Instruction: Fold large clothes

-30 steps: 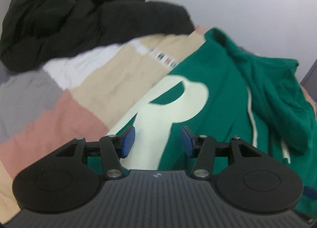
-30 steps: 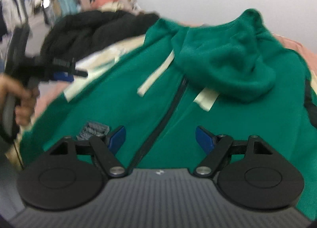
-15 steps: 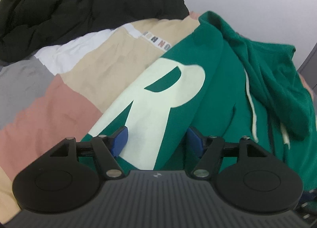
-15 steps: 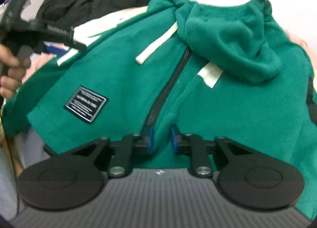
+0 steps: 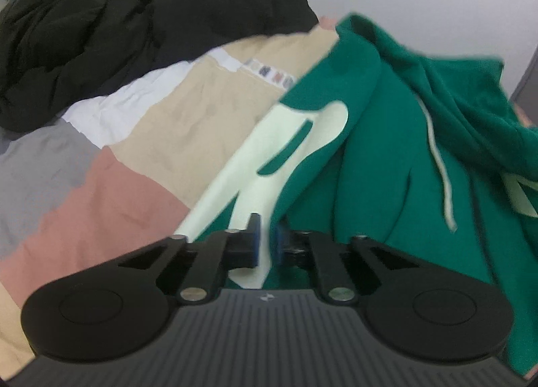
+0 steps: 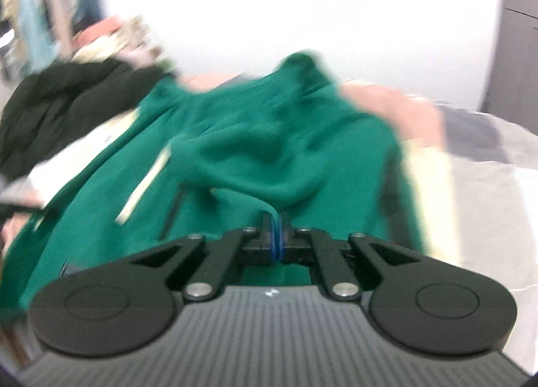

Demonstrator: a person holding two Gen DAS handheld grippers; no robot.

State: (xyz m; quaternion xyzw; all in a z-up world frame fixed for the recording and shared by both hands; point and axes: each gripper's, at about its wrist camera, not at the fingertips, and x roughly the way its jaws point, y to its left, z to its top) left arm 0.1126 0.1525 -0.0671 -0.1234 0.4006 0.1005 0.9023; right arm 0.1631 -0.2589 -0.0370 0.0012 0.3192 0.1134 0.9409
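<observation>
On the patchwork bedspread [image 5: 141, 138] lies the green hoodie [image 5: 380, 138], spreading toward twelve o'clock from both pinches: left hand-held gripper [image 5: 265, 239] clamps its cream-lettered hem, right hand-held gripper [image 6: 276, 235] clamps green fabric. Black jacket [image 5: 111, 27] sits at ten o'clock.

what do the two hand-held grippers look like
Both look alike. The left hand-held gripper and the right hand-held gripper are matte black, with a ribbed grey body bearing a small white logo, two round black discs at the sides, angled link arms with silver pivot screws, and blue pads inside the fingers.

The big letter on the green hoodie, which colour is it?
Pale cream letter on the green hoodie; the left wrist view shows it best.
</observation>
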